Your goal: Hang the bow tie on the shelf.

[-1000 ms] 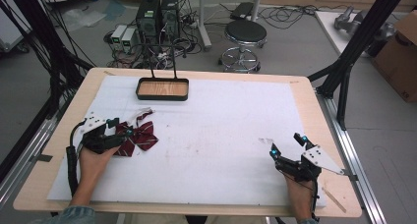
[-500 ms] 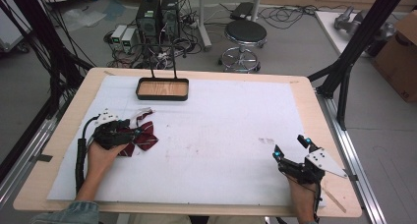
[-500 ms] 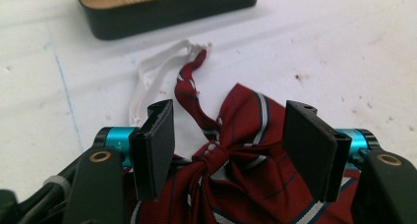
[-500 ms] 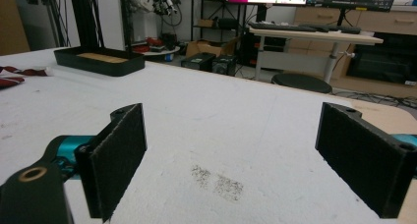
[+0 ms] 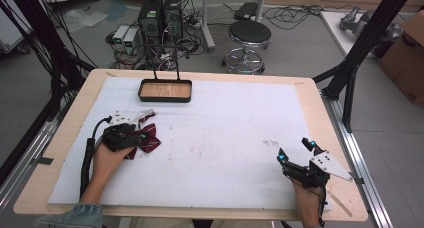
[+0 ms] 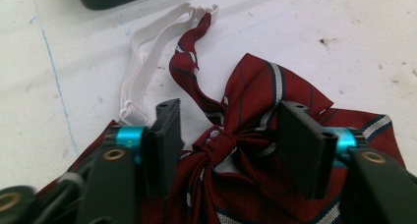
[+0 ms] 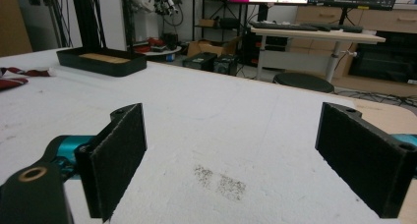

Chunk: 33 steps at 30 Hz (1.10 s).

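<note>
A dark red striped bow tie (image 5: 149,142) (image 6: 260,86) lies on the white table cover at the left, with a white elastic strap (image 5: 145,113) (image 6: 147,52) trailing from it toward the tray. My left gripper (image 5: 134,139) (image 6: 236,130) is low over the tie and open. Its jaws stand on either side of the central knot (image 6: 219,143) without pinching it. Near the front right of the table my right gripper (image 5: 294,149) (image 7: 236,150) is open, with only bare cover between its pads. The tie's edge (image 7: 14,76) lies far off to its left.
A black tray (image 5: 165,99) (image 7: 101,62) with a wooden bottom sits at the back left of the white cover (image 5: 225,133). A dark smudge (image 5: 271,143) (image 7: 219,182) marks the cover just ahead of the right gripper. Black frame posts (image 5: 367,43) flank the table.
My left gripper has slid to the right over the bow tie, so its jaws now straddle the knot. The right gripper has barely shifted.
</note>
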{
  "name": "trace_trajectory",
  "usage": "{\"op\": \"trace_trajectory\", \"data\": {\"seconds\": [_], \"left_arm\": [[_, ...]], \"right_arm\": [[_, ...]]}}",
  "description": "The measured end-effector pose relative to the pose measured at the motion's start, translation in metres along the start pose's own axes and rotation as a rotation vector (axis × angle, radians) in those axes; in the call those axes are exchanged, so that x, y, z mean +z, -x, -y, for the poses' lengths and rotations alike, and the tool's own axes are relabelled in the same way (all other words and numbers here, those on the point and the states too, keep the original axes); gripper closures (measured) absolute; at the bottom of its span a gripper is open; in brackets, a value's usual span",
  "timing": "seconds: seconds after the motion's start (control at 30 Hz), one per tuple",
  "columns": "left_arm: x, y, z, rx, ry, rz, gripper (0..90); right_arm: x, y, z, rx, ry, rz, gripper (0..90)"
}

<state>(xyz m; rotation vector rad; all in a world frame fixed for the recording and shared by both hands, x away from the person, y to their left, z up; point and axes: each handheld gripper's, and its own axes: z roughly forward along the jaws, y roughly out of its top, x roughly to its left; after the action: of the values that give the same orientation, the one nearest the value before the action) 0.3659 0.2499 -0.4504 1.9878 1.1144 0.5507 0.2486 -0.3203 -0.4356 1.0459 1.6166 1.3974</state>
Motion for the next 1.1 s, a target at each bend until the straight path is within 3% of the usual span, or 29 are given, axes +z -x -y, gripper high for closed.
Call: {"op": "trace_trajectory", "data": {"seconds": [0.1, 0.2, 0.27, 0.37, 0.43, 0.73, 0.8, 0.93, 1.1], "left_arm": [[-0.001, 0.001, 0.001, -0.003, -0.01, 0.008, 52.0], [-0.003, 0.0, 0.002, -0.007, -0.007, 0.023, 67.6], [-0.004, 0.002, 0.001, 0.005, -0.009, 0.019, 70.7], [-0.005, 0.006, -0.001, 0.061, -0.021, 0.005, 72.1], [-0.009, 0.007, -0.005, 0.073, 0.007, 0.016, 72.5], [-0.033, 0.012, -0.029, 0.082, 0.159, 0.071, 72.9], [-0.035, 0.012, -0.032, 0.085, 0.166, 0.071, 72.8], [-0.044, 0.002, -0.047, 0.097, 0.199, 0.097, 72.8], [-0.047, -0.011, -0.061, 0.106, 0.227, 0.1, 72.8]], "right_arm": [[0.0, 0.001, 0.0, -0.005, 0.002, 0.001, 11.0], [-0.002, 0.002, -0.001, 0.004, 0.009, 0.004, 10.9], [-0.002, 0.002, -0.001, 0.003, 0.012, 0.004, 10.9], [-0.003, 0.003, 0.0, 0.002, 0.008, 0.004, 11.0], [-0.005, 0.004, 0.001, 0.005, 0.006, 0.008, 10.9], [-0.005, 0.004, 0.002, 0.006, 0.005, 0.009, 10.9], [-0.005, 0.004, 0.001, 0.007, 0.008, 0.011, 10.9], [-0.003, 0.003, 0.001, 0.007, 0.007, 0.01, 10.9], [-0.001, 0.0, 0.001, -0.003, 0.013, 0.005, 11.0]]}}
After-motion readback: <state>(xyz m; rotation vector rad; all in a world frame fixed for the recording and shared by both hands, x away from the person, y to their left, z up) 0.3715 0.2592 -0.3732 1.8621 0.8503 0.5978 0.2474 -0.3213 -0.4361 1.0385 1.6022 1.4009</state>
